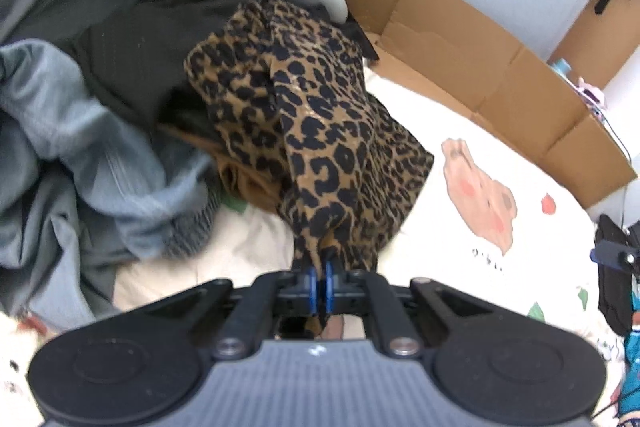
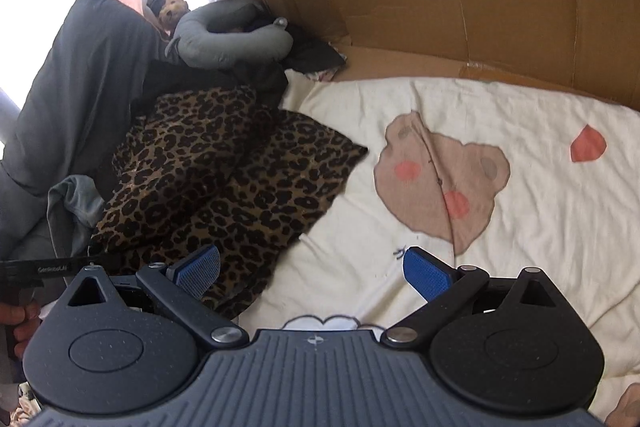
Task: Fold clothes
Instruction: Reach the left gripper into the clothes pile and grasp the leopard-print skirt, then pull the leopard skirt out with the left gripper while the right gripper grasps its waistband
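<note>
L gripper (image 1: pixel 319 281) jaws clamp leopard cloth (image 1: pixel 316 115), pinched edge hidden; R gripper (image 2: pixel 312 269) jaws wide.

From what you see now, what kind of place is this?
Probably a bedroom in a home: a cream bedsheet printed with a cartoon bear, a pile of clothes on it, and a grey neck pillow. Flattened cardboard lines the far edge.
</note>
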The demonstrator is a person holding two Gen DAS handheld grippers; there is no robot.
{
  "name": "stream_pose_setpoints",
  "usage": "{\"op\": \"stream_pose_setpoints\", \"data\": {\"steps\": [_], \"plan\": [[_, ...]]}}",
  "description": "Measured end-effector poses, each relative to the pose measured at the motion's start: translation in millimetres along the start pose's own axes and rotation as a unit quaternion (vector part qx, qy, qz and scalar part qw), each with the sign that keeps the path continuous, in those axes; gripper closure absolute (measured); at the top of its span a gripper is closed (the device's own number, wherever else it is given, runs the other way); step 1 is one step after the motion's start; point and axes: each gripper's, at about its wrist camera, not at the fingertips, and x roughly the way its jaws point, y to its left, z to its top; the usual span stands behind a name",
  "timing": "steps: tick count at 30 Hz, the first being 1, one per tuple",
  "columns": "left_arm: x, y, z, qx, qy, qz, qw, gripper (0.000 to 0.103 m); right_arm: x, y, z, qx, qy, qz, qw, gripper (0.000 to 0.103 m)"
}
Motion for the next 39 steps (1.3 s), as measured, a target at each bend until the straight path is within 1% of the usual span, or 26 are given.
{"op": "stream_pose_setpoints", "data": {"steps": [2, 4, 6, 9, 15, 22, 28, 31, 32, 33, 37, 39], "plan": [[-1, -1, -4, 0.000, 0.005, -0.002, 1.0000, 0.100, 2, -1, -5, 0.002, 0.005, -0.001, 1.000, 0.003], [-5, -2, -10, 0.000, 0.011, -0.003, 0.9999, 0.101, 5, -2, -8, 0.004, 0.011, -0.002, 1.000, 0.008], [-11, -4, -24, 0.003, 0.015, -0.002, 0.9999, 0.101, 8, -3, -10, 0.005, 0.016, -0.002, 1.000, 0.010], [-14, -6, -41, 0.005, 0.020, 0.002, 0.9998, 0.101, 12, -4, -13, 0.004, 0.021, -0.002, 1.000, 0.011], [-20, 2, -63, 0.001, 0.046, 0.011, 0.9989, 0.101, 17, -4, -16, -0.001, 0.023, 0.002, 1.000, 0.011], [-37, 25, -88, -0.012, 0.077, 0.045, 0.9959, 0.101, 30, -2, -14, -0.010, 0.029, 0.006, 1.000, 0.011], [-49, 51, -89, -0.026, 0.088, 0.084, 0.9922, 0.101, 50, 4, -12, -0.027, 0.040, 0.013, 0.999, 0.011], [-50, 53, -84, -0.027, 0.095, 0.096, 0.9905, 0.100, 66, 7, -11, -0.040, 0.049, 0.020, 0.998, 0.011], [-50, 51, -83, -0.023, 0.096, 0.097, 0.9903, 0.099, 72, 8, -11, -0.045, 0.053, 0.021, 0.997, 0.012], [-51, 49, -81, -0.019, 0.098, 0.097, 0.9902, 0.095, 78, 10, -11, -0.051, 0.058, 0.022, 0.997, 0.013], [-53, 41, -74, 0.000, 0.101, 0.108, 0.9891, 0.089, 102, 14, -10, -0.072, 0.073, 0.028, 0.994, 0.021], [-56, 41, -71, 0.000, 0.096, 0.109, 0.9893, 0.074, 113, 15, -10, -0.078, 0.078, 0.033, 0.993, 0.023]]}}
